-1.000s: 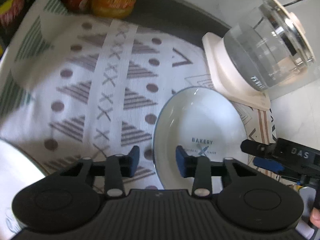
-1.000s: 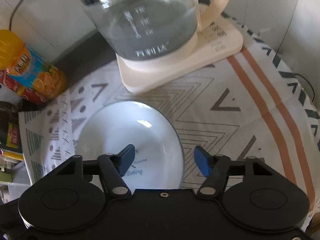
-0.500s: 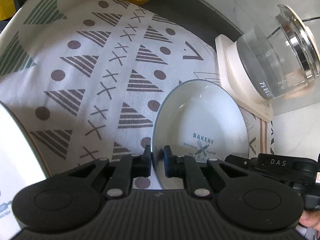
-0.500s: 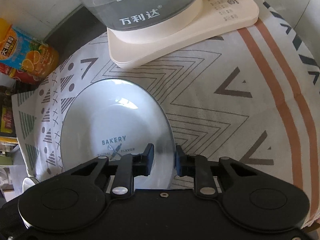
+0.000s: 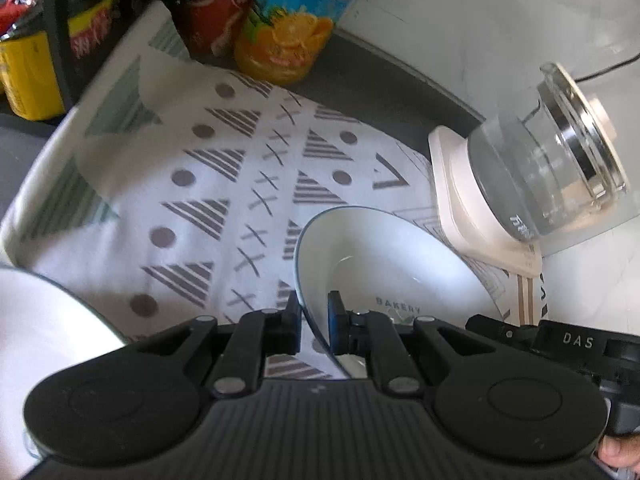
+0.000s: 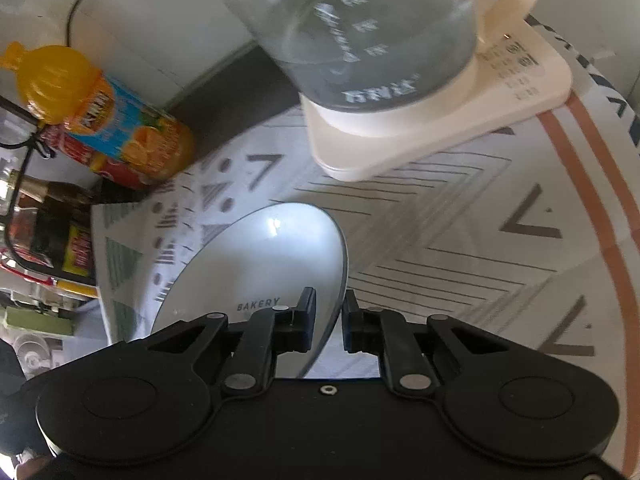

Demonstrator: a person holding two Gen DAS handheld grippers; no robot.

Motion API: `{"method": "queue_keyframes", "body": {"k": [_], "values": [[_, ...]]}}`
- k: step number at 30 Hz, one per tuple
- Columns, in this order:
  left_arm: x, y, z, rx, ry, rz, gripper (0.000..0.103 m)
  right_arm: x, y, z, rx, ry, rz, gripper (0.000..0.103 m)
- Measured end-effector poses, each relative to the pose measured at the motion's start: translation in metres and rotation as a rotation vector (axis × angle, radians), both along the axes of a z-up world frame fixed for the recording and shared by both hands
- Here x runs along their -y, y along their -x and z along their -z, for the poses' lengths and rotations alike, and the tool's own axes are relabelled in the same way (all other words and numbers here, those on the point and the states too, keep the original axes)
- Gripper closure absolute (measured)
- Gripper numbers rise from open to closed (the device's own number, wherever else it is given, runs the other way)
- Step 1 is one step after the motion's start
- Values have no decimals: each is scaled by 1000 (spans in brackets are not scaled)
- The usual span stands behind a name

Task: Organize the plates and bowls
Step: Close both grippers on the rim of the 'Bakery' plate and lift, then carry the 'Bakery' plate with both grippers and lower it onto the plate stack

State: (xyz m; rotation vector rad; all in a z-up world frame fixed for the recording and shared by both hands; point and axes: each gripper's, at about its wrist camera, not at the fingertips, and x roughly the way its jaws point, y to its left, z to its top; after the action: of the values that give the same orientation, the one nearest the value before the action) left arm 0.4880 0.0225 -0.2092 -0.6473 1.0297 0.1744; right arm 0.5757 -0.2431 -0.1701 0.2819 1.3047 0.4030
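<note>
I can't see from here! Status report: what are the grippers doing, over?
Left hand-held gripper and right hand-held gripper both shut on the bowl rim. Bowl tilted. Kettle close ahead.

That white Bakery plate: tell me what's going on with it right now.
A person is working with two handheld grippers, and both are clamped on the same white plate. The left gripper pinches its left rim, and the right gripper pinches the opposite rim. The plate looks tilted and raised off the patterned tablecloth, just in front of the glass kettle on its cream base. Another white dish shows at the left edge of the left wrist view.
</note>
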Motion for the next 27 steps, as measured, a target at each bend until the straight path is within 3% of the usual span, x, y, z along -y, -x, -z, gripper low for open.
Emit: {"method": "queue_keyframes", "body": {"k": [27], "values": [[-75,36,-44,63,-52,114,92,-61,61,-35,105,-93,97,89]]}}
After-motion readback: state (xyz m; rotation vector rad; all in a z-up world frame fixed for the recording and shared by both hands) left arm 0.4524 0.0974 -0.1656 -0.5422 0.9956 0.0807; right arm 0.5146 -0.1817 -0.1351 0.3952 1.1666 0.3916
